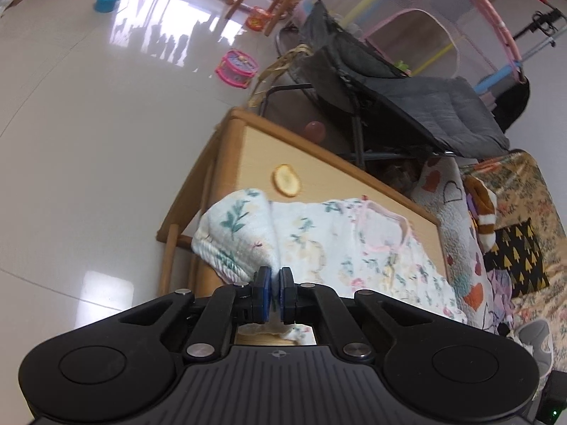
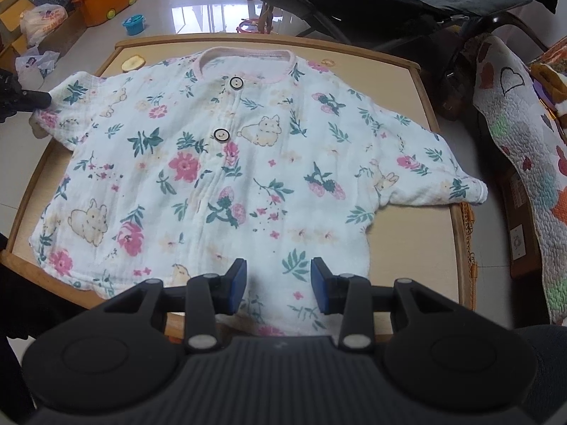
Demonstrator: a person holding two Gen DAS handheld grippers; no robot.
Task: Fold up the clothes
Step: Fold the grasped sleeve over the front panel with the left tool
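Note:
A white baby shirt [image 2: 248,163] printed with flowers and rabbits lies front up on the wooden table [image 2: 425,106], its pink collar at the far side. My left gripper [image 1: 275,276] is shut on the cuff of one sleeve [image 1: 234,233] and holds it raised off the table edge. In the right wrist view that left gripper [image 2: 46,98] shows at the far left, on the same sleeve. My right gripper [image 2: 278,276] hangs open over the near hem, its blue pads [image 2: 239,283] apart and not pressing the cloth.
A round wood slice [image 2: 133,62] lies on the table's far left corner. A black folding chair [image 1: 389,81] stands behind the table, and a heart-patterned quilt [image 2: 514,124] is at the right. Toys and an orange bin [image 2: 106,0] sit on the shiny floor.

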